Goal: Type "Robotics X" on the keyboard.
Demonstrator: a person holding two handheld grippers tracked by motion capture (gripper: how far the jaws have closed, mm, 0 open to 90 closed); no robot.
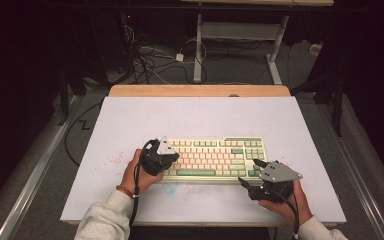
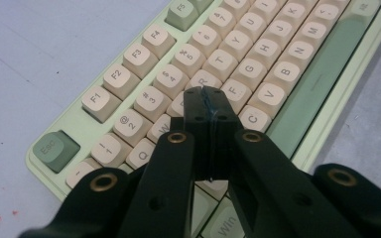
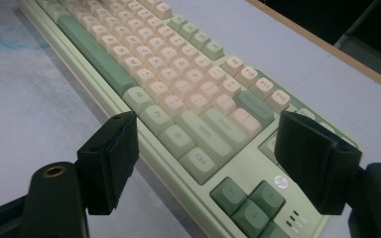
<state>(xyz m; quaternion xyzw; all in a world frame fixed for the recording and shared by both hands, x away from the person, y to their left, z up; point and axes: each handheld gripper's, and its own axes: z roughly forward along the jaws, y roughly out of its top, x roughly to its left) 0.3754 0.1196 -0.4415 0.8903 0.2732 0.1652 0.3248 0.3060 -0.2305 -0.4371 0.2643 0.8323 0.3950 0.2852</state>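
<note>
1. A pale green plastic keyboard (image 1: pixel 215 159) with cream and darker green keycaps lies flat near the front of the white surface (image 1: pixel 190 120), its long side running across the surface.
2. The left hand-held gripper (image 1: pixel 166 161) hangs over the keyboard's left end. In the left gripper view its jaws are clenched together, pads meeting with nothing between them, and the tips (image 2: pixel 206 106) are poised over the letter keys near D and F; whether they press a key I cannot tell.
3. The right hand-held gripper (image 1: pixel 252 172) sits at the keyboard's front right corner. Its jaws are released and stand wide apart, one tip in front of the keyboard's front edge, the other over its right end.
4. In the right gripper view the wide black pads (image 3: pixel 111 158) frame the keyboard's right part, with the Ctrl key and the dark green arrow keys (image 3: pixel 250 198) between them; nothing is grasped.
5. Faint red specks (image 1: pixel 112 161) mark the surface left of the keyboard.
6. A wooden edge (image 1: pixel 200 90) borders the surface beyond the keyboard.
</note>
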